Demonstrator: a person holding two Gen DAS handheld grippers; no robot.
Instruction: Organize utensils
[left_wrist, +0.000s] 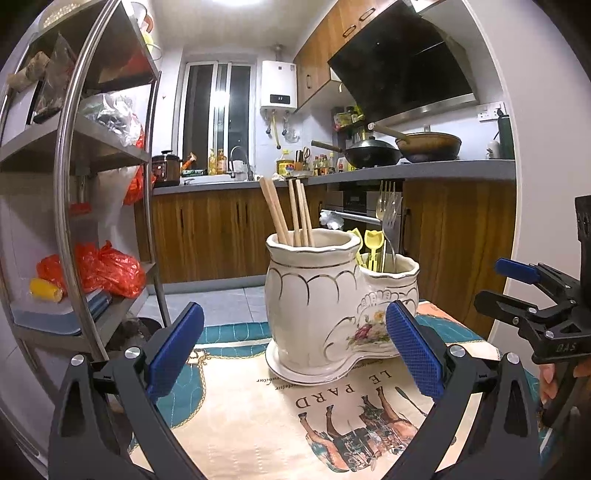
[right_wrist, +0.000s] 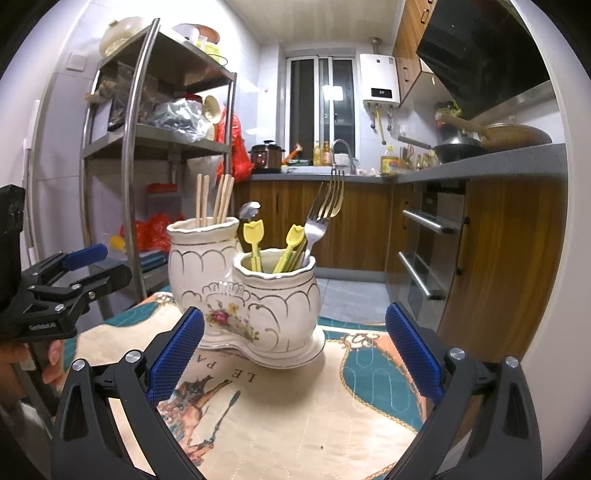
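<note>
The ceramic holder (right_wrist: 242, 295) stood on the patterned cloth (right_wrist: 314, 406), chopsticks (right_wrist: 214, 201) in its taller cup, forks (right_wrist: 325, 210) in the lower. My left gripper (left_wrist: 295, 350) and right gripper (right_wrist: 295, 350) were both spread, empty. Any further sorting, I judged, needed slow vertical lifts.

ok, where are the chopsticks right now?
The wooden chopsticks stand upright in the taller compartment of the ceramic utensil holder, left of the forks in the right wrist view.
</note>
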